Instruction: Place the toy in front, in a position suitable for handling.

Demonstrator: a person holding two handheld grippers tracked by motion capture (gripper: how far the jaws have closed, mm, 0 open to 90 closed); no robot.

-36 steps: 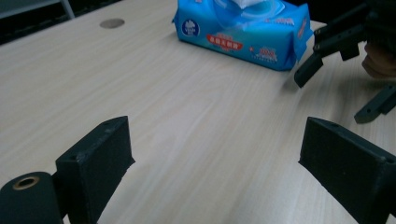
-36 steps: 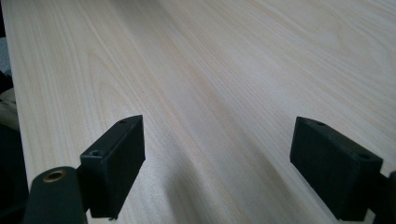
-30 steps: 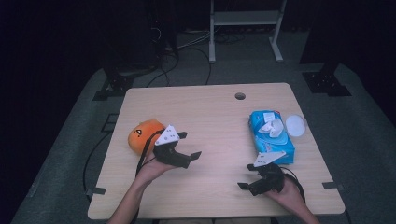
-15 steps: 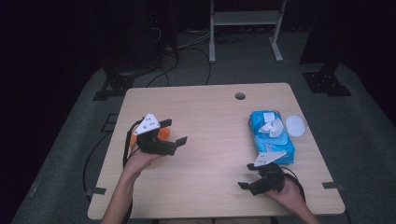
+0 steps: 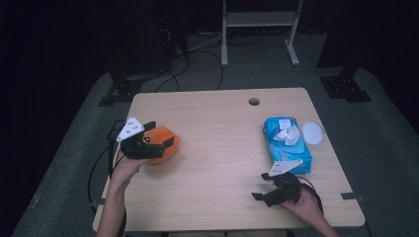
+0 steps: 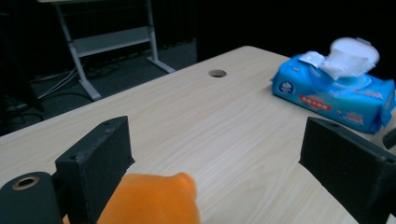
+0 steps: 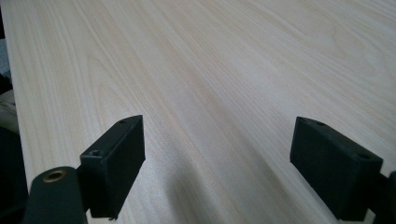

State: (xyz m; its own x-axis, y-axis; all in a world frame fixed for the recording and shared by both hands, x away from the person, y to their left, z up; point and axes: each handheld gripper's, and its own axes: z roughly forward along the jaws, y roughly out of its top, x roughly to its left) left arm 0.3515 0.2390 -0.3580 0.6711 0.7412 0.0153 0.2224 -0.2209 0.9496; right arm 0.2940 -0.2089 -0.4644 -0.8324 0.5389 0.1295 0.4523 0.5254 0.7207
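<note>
I can make out no readable words from here. The blue wipes pack (image 6: pixel 332 95) on the right of the bench (image 6: pixel 224 126) carries a round white logo and a red strip with white print on its near side, but both are too small and blurred to read.

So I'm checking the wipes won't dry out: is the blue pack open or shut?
Open. The blue wipes pack has a white wipe sticking up out of its top, and a round white lid lies beside it.

table (image 5: pixel 222 148): pale matt wood grain | wipes pack (image 5: pixel 286 145): glossy plastic | orange toy (image 5: pixel 165 140): smooth
</note>
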